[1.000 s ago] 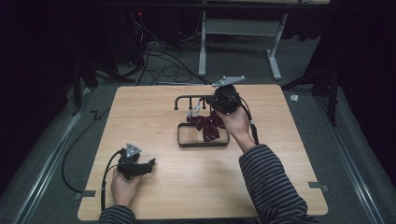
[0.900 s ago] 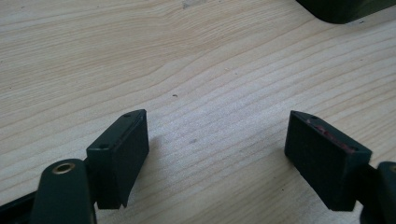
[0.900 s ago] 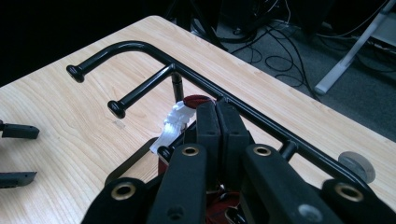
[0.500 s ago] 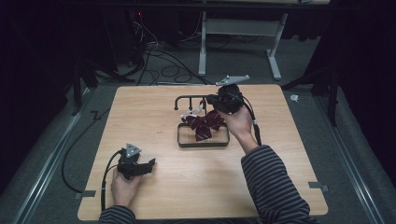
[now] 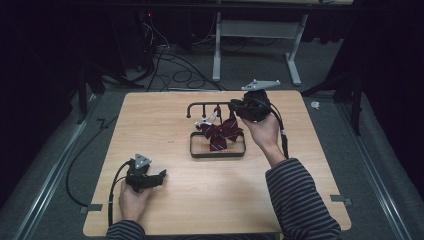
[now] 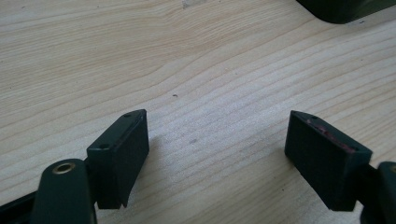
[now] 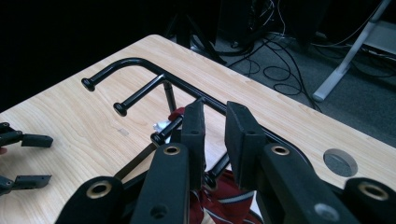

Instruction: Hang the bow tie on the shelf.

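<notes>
While the right gripper hangs over the back of the rack, its jaws have just been opening & stand a small gap apart, w/ nothing pressed between the pads; in the right gripper view the gripper sits right above a peg of the rack's black top bar, close to it, contact can't be told. Just below the jaws hangs a dark red tie w/ thin pale stripes, draped from the pegs down into the rack's rectangular base; its cloth shows at the bottom edge of that view too. A pale tag or clip sits beside the tie on the rack's left side. Rack stands mid-tabletop, a bit toward the far edge, on light wood. Person's right hand carries the gripper, striped sleeve behind it.

Left gripper rests low near the front-left of the tabletop, well apart from the rack, held by the left hand. Its jaws are wide open w/ only bare wood between them, per the left gripper view. Cable loops back from it. Beyond the tabletop: grey floor, loose cables, white desk legs.
</notes>
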`<state>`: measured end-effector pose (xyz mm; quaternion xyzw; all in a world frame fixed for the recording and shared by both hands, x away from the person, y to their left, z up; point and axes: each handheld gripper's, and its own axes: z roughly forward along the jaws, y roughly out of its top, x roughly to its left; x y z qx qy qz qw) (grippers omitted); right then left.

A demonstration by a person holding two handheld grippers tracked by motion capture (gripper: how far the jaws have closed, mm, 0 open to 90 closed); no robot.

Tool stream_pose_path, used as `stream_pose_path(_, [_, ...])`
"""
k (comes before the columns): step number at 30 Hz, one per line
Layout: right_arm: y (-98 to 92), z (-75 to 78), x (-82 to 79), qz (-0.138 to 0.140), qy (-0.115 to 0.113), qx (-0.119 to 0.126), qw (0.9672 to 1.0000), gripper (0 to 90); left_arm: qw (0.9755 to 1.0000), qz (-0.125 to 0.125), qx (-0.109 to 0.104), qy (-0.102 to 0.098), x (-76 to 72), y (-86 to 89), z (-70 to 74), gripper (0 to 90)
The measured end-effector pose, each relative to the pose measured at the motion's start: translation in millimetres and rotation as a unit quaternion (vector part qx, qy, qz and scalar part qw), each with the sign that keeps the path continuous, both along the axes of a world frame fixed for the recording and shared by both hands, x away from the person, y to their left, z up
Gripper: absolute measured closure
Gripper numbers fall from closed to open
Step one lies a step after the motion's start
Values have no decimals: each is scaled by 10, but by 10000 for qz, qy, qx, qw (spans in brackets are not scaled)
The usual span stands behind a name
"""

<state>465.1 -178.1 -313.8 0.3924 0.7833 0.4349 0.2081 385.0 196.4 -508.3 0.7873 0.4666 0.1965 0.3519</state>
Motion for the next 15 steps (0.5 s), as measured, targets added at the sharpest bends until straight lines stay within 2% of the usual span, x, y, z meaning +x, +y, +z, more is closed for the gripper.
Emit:
stream_pose_path(8, [-163,50,-109,-48,-49,136,9999,769,10000,-1,4,8,0,0,1,223])
stream_pose_path(12, [-261,78,-173,-102,-63,290,9995,760,10000,-1,5,9,0,0,2,223])
stream_pose_path(15, [-304,87,-201,-127,-94,295,9994,757,10000,-1,2,8,0,0,1,223])
